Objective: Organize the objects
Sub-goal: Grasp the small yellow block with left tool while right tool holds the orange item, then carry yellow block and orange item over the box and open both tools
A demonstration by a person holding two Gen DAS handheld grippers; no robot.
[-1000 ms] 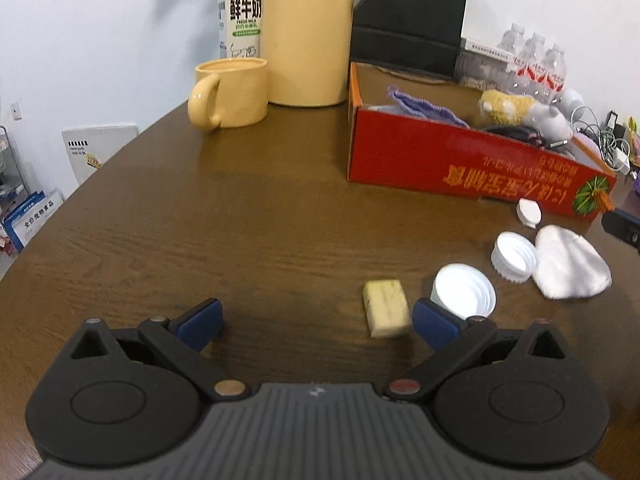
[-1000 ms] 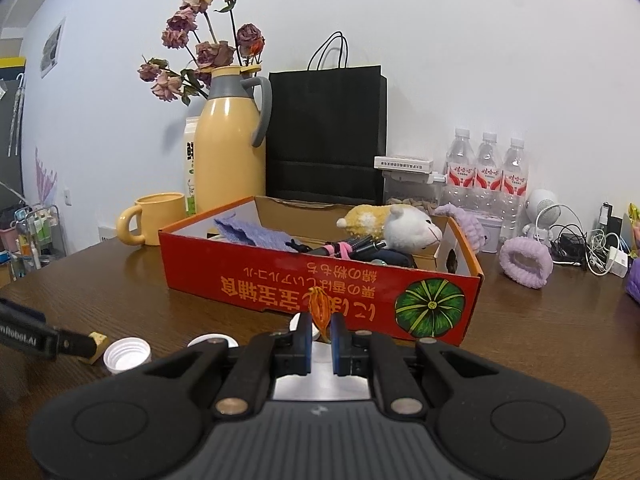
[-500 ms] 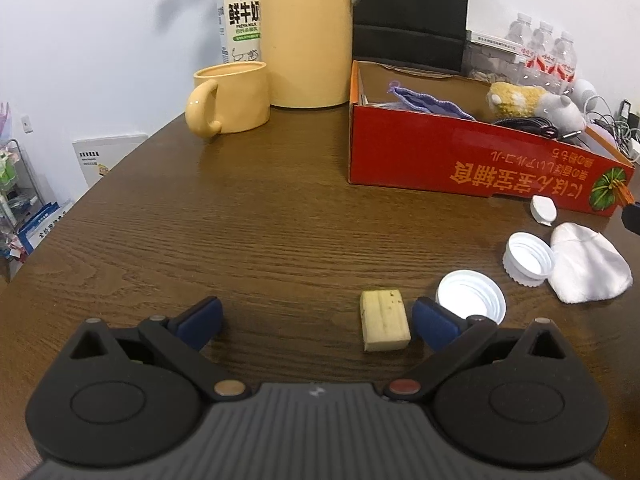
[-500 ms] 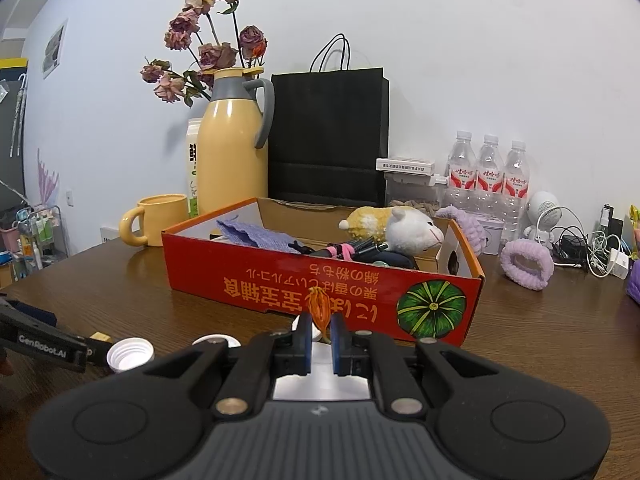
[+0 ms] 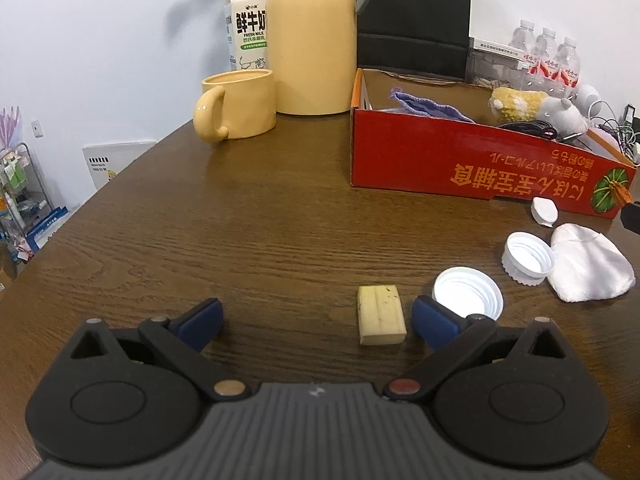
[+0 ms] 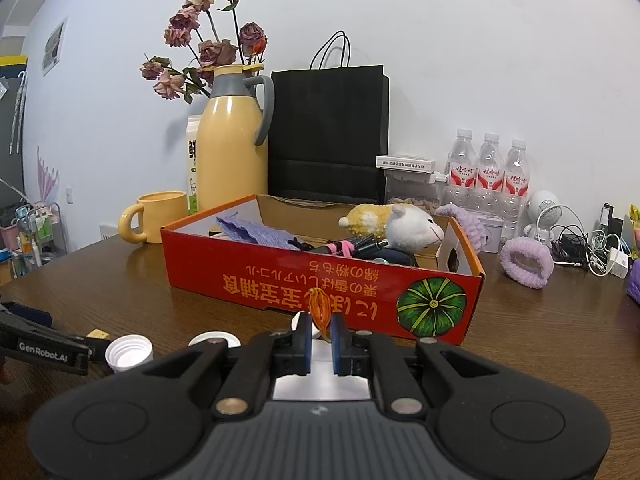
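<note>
Three water bottles with red labels stand in a row at the back of the counter, behind the red cardboard box. That box carries upside-down orange characters and a printed green pumpkin on its front wall. One milk carton reads "FRESH MILK" under large Chinese characters, beside one yellow jug and one yellow mug. "GenRobot.AI" is printed on the side of the left tool where the right wrist view catches it.

Since a second ago the left tool has tilted slightly, so the yellow block now sits a little lower in its view and the jug top with flower stems shows. The right wrist view is nearly unchanged.

Two white caps lie open side up on the counter, next to one white pad and one smaller white piece near the box.

Left tool: spread wide, the block lying on the counter between its blue pads, nearer the right one, touching neither. Right tool: pressed together, pinching a small orange object held just in front of the box.
</note>
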